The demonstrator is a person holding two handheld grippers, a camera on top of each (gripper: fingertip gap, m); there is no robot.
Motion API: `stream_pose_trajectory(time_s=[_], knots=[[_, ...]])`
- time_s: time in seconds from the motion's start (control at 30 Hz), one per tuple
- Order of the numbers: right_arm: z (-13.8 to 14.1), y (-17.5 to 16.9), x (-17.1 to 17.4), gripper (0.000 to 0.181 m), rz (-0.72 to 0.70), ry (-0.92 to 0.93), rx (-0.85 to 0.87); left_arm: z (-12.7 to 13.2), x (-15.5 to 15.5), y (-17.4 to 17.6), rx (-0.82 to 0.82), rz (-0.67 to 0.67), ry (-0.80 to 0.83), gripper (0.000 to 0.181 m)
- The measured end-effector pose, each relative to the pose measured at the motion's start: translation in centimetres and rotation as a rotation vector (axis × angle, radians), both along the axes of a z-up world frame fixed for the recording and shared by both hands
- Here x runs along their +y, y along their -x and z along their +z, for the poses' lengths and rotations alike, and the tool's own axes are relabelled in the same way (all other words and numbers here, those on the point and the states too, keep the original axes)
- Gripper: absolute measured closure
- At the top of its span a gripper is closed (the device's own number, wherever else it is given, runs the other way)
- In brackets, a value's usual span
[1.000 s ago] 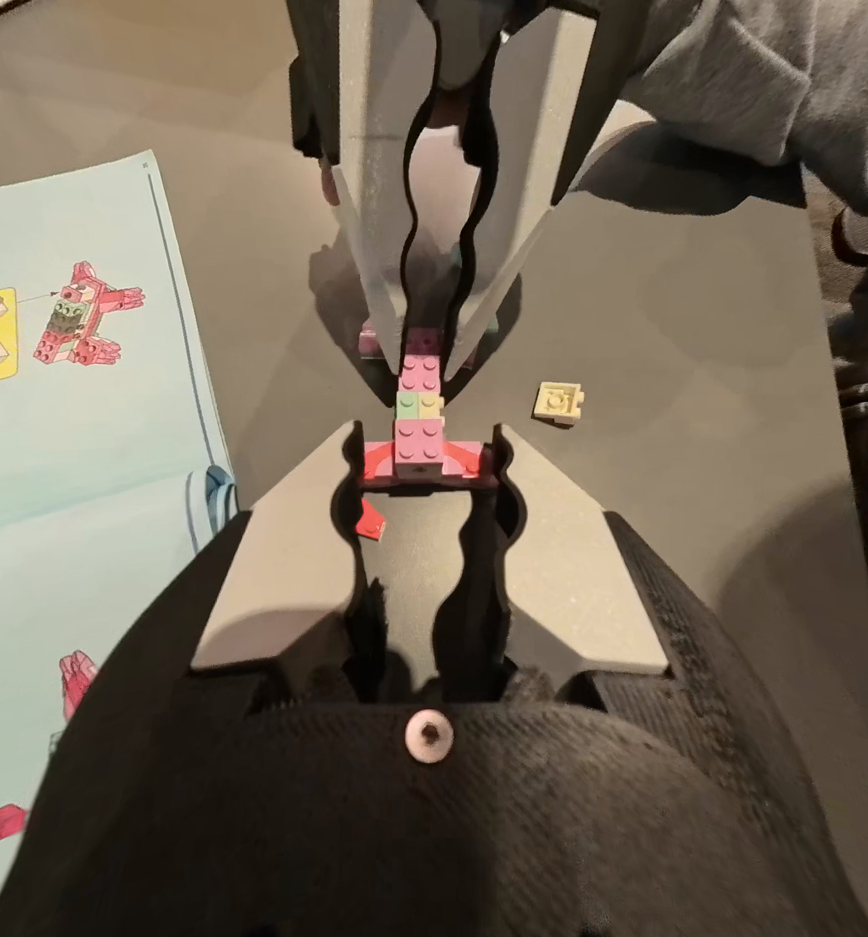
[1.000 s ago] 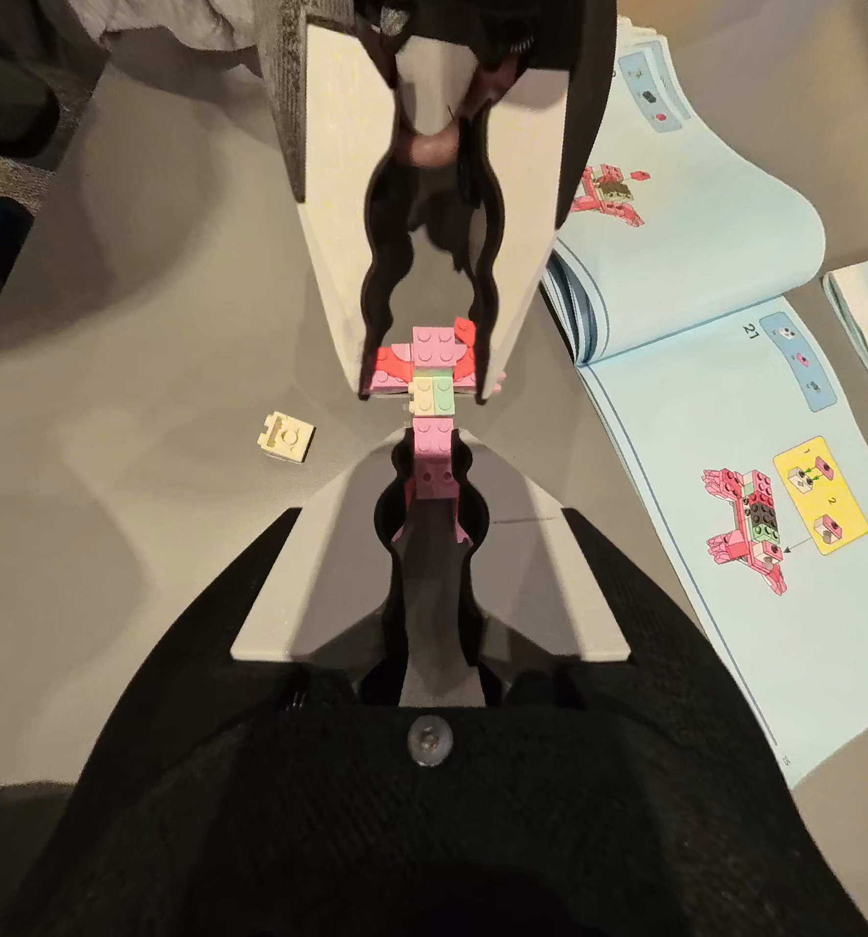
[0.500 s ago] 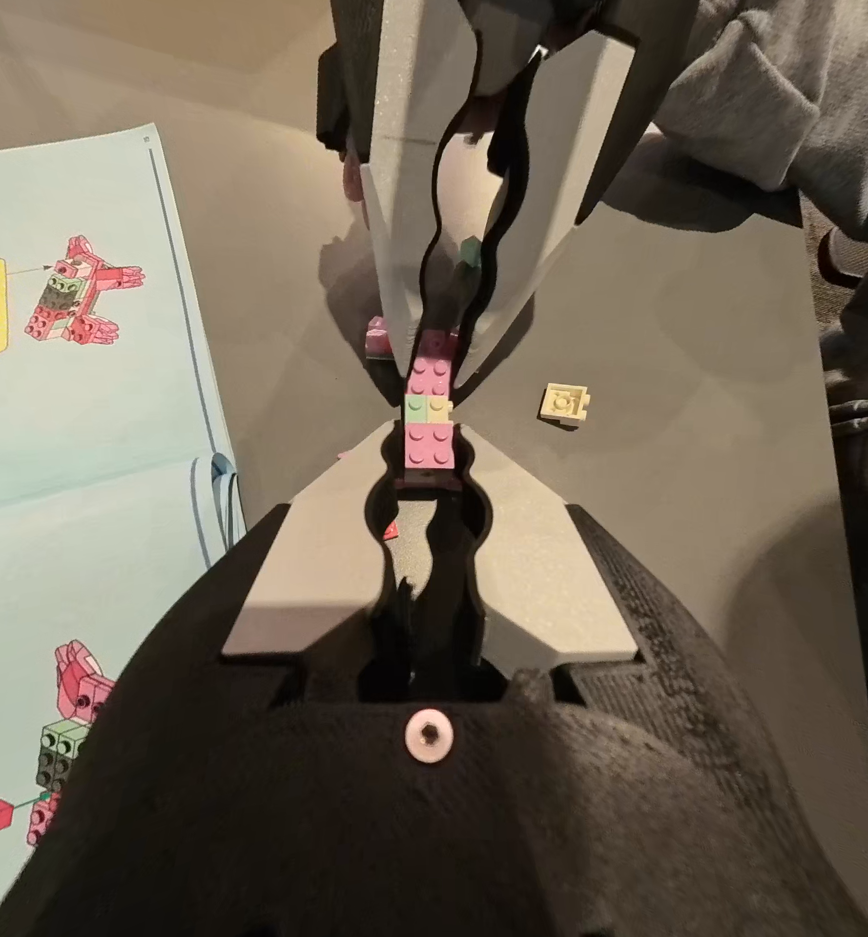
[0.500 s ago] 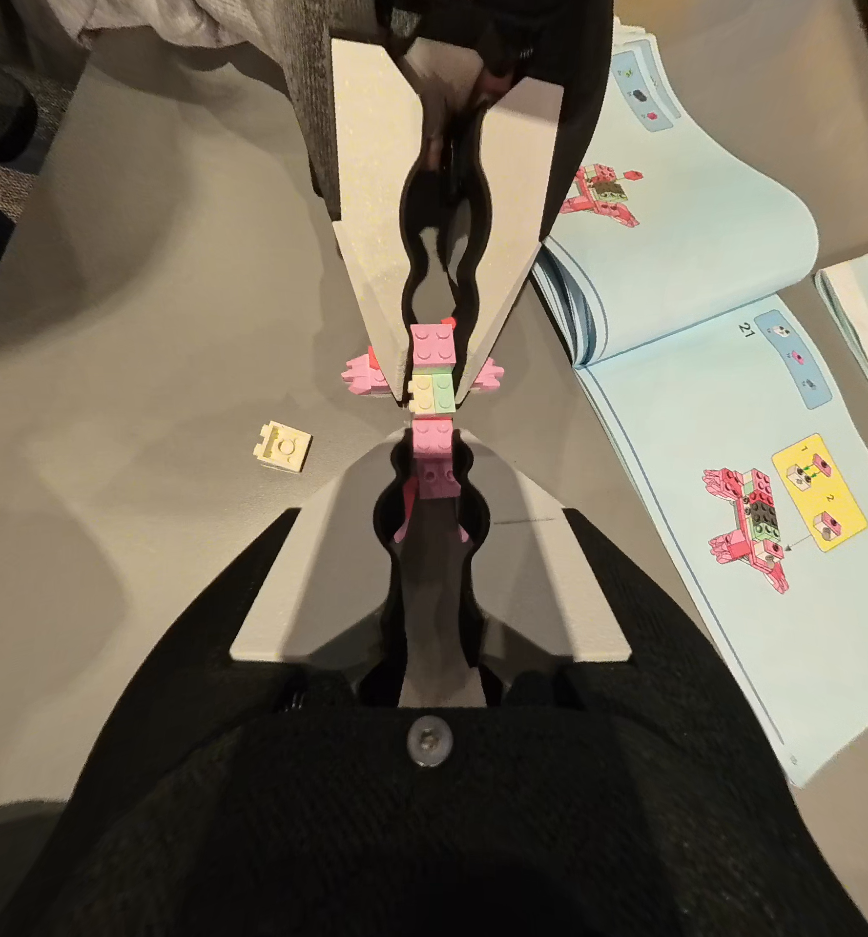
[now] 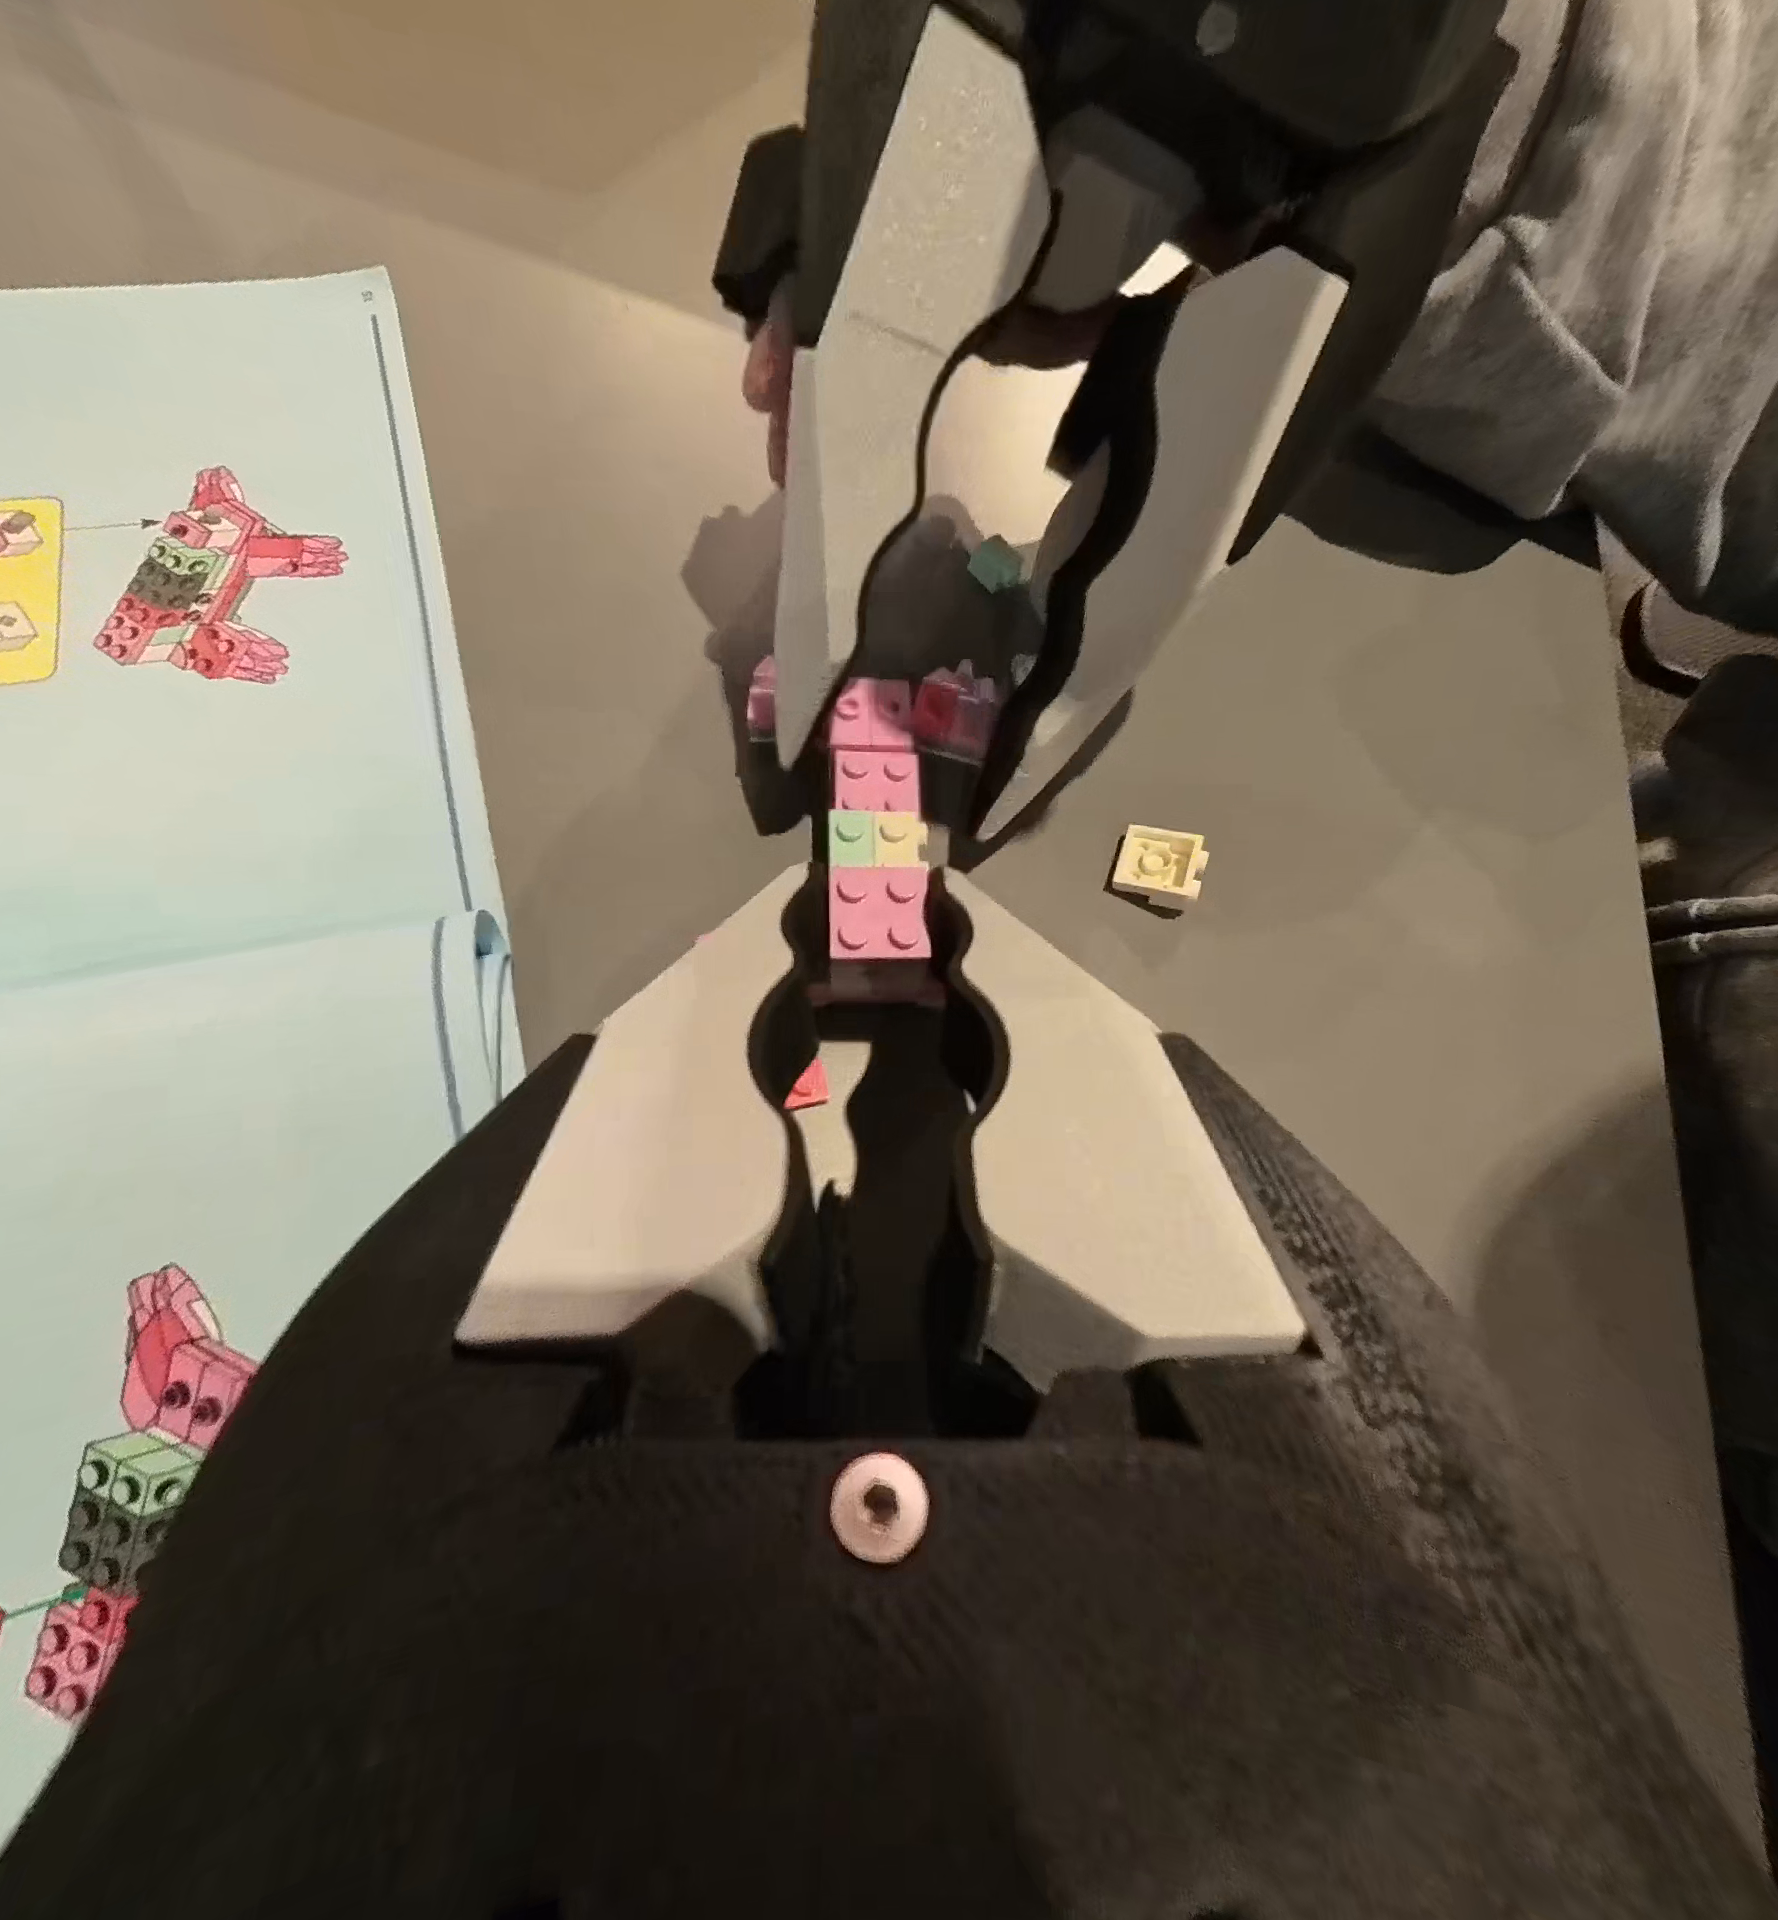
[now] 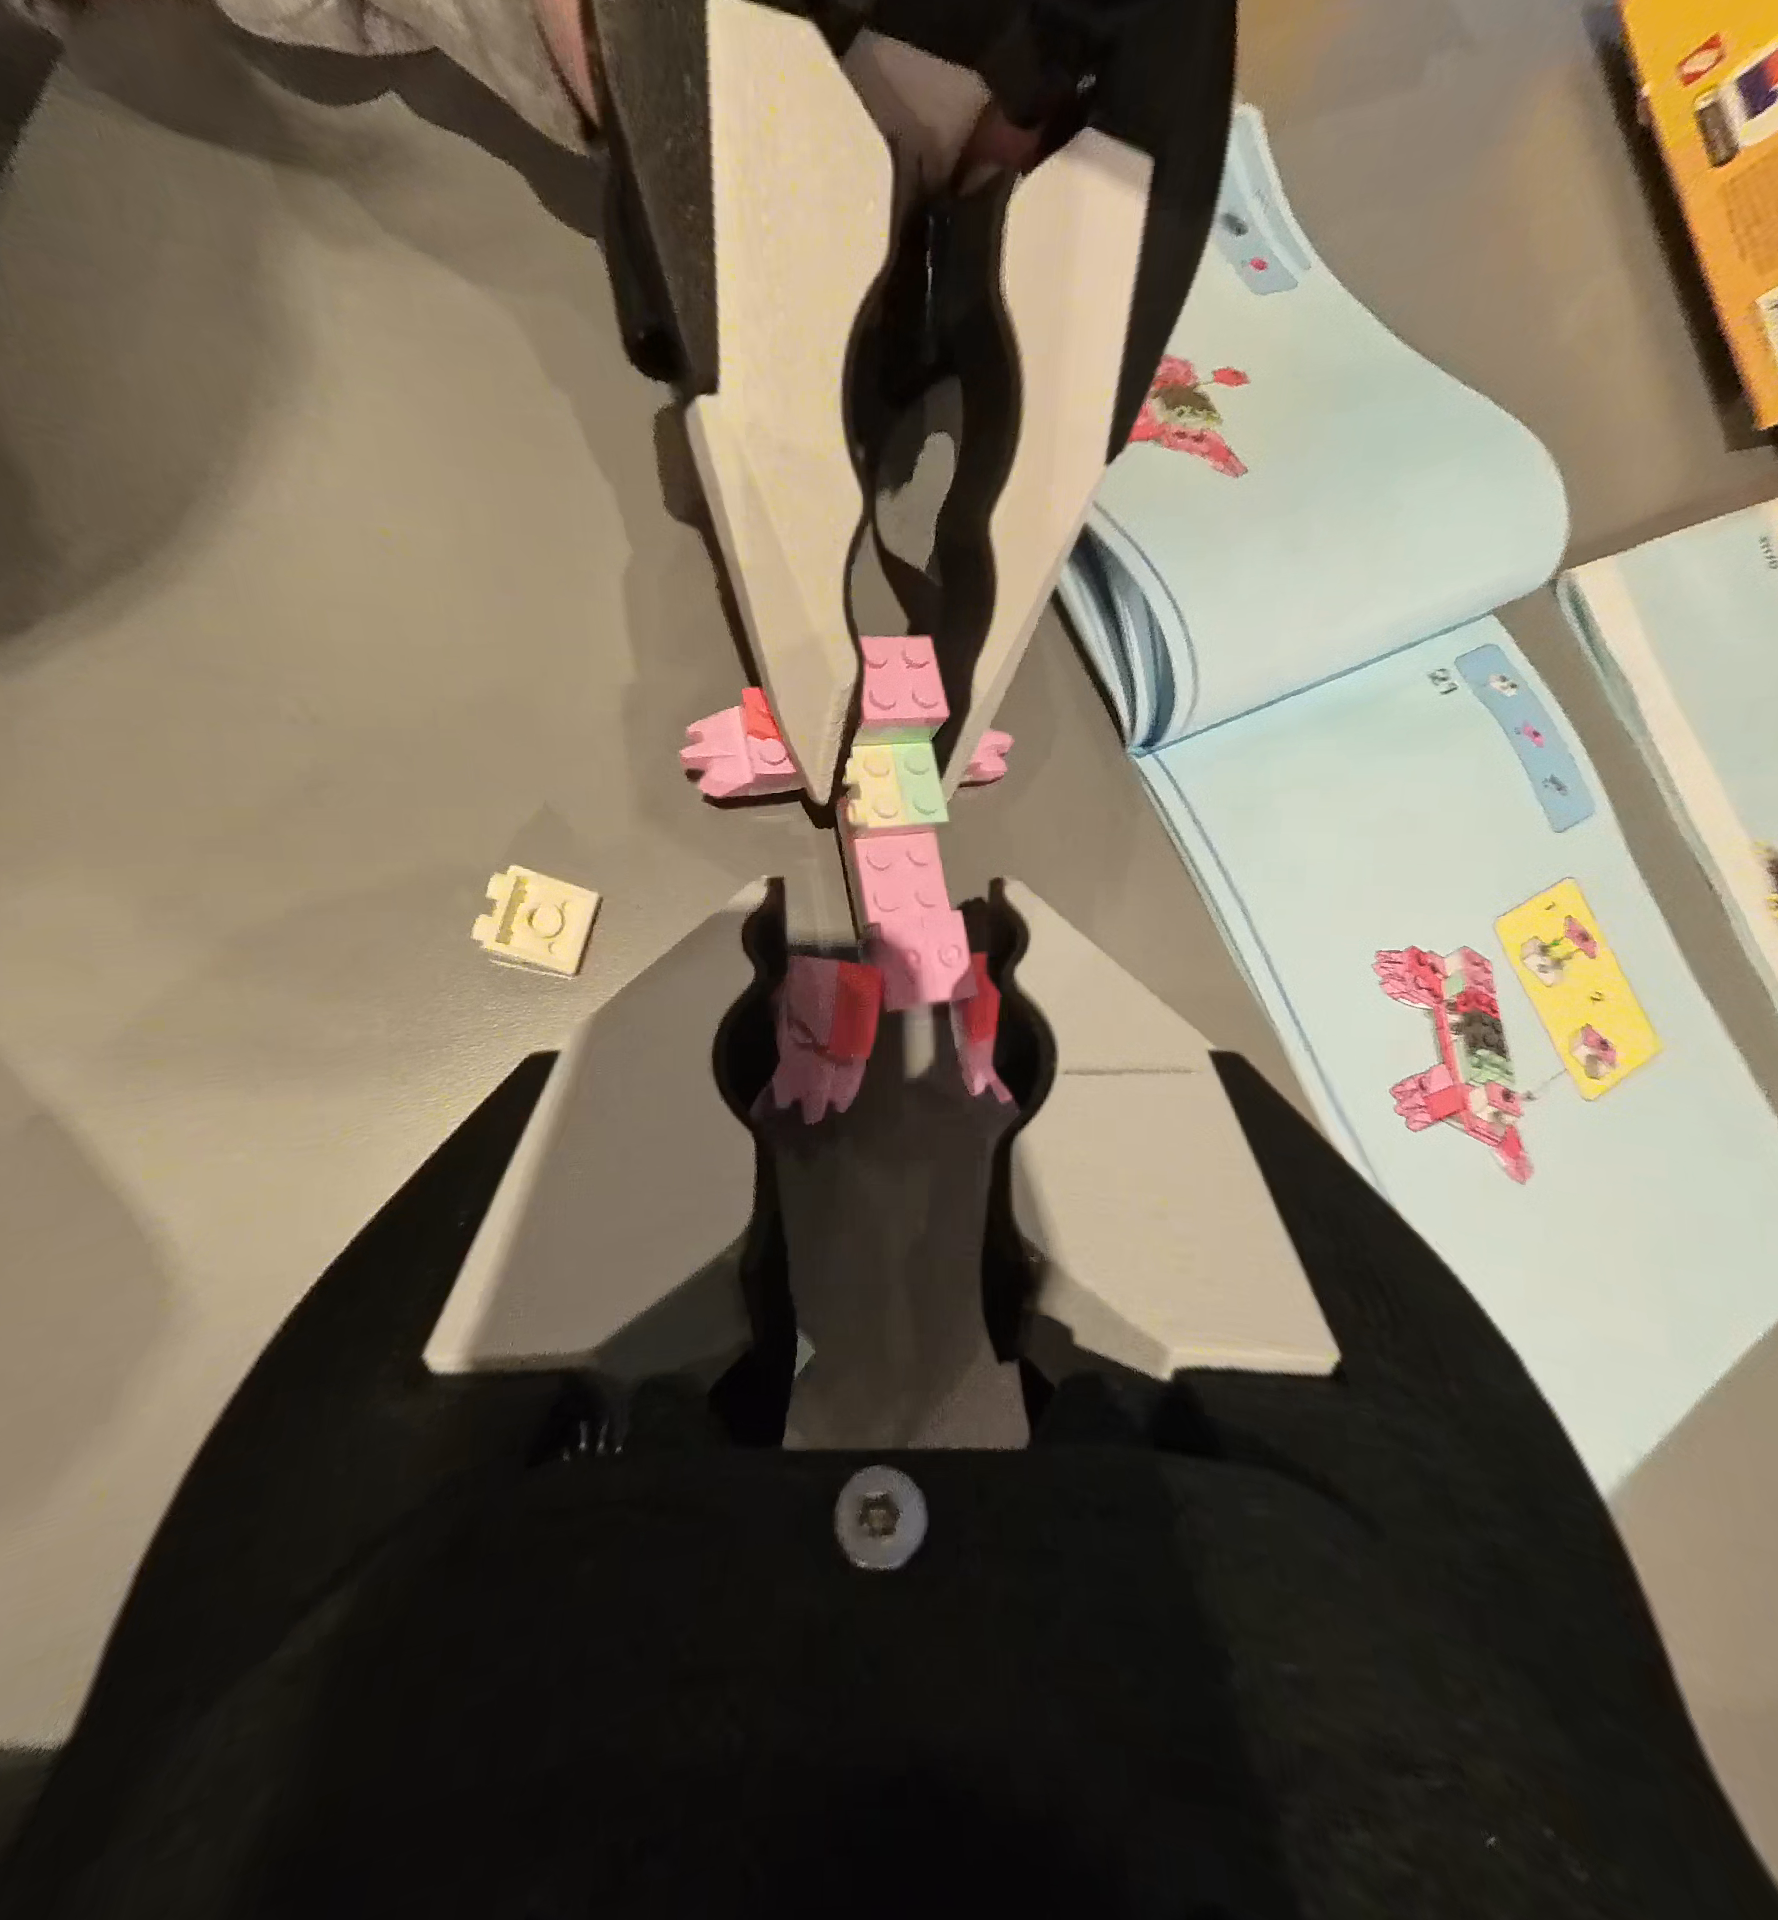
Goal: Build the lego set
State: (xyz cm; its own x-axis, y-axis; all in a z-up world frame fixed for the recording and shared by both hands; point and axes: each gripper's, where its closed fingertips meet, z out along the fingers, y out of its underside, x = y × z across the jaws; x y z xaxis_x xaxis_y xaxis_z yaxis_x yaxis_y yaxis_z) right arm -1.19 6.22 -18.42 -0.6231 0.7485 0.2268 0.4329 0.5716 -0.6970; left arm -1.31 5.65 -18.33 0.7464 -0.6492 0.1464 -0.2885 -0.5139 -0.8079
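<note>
Right gripper (image 6: 890, 904) has widened, releasing model (image 5: 877, 873).

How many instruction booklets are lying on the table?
2. An open light-blue booklet lies right of the grippers in the right wrist view; a second booklet sits at the far right edge, partly cut off. Others may lie out of view.

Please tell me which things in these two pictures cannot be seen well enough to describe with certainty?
- Underside of the lego model: hidden in both views by the bricks above.
- Small bricks behind the right gripper, left wrist view: dark and blocked by its fingers.
- Yellow box, right wrist view: cut off by the edge.
- Model's rear legs in the right gripper, right wrist view: blurred.
</note>
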Motion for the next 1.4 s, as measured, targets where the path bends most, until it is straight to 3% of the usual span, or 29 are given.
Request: stream_pose_trajectory(time_s=[0.1, 0.27, 0.37, 0.57, 0.73, 1.2, 1.4], knots=[[1.1, 0.5, 0.4, 0.135, -0.022, -0.085, 0.102, 0.1, 0.2, 0.4, -0.007, 0.034, -0.001, 0.164], [2.2, 1.4, 0.7, 0.131, 0.002, -0.542, 0.344, 1.2, 0.6, 1.1, -0.075, 0.101, -0.003, 0.164], [1.8, 2.0, 0.3, 0.130, 0.004, -0.705, 0.386, 2.0, 0.7, 1.7, -0.101, 0.131, -0.020, 0.164], [2.5, 3.0, 1.1, 0.152, -0.051, -0.934, 0.471, 2.8, 0.7, 1.9, -0.152, 0.146, -0.028, 0.164], [2.6, 3.4, 1.3, 0.169, -0.063, -0.964, 0.515, 2.9, 0.6, 1.9, -0.183, 0.158, -0.007, 0.164], [2.2, 3.2, 1.3, 0.173, -0.041, -1.050, 0.497, 2.6, 0.5, 1.8, -0.190, 0.162, 0.013, 0.164], [1.8, 3.3, 1.2, 0.172, -0.042, -0.963, 0.469, 2.4, 0.5, 1.8, -0.199, 0.165, 0.035, 0.164]])
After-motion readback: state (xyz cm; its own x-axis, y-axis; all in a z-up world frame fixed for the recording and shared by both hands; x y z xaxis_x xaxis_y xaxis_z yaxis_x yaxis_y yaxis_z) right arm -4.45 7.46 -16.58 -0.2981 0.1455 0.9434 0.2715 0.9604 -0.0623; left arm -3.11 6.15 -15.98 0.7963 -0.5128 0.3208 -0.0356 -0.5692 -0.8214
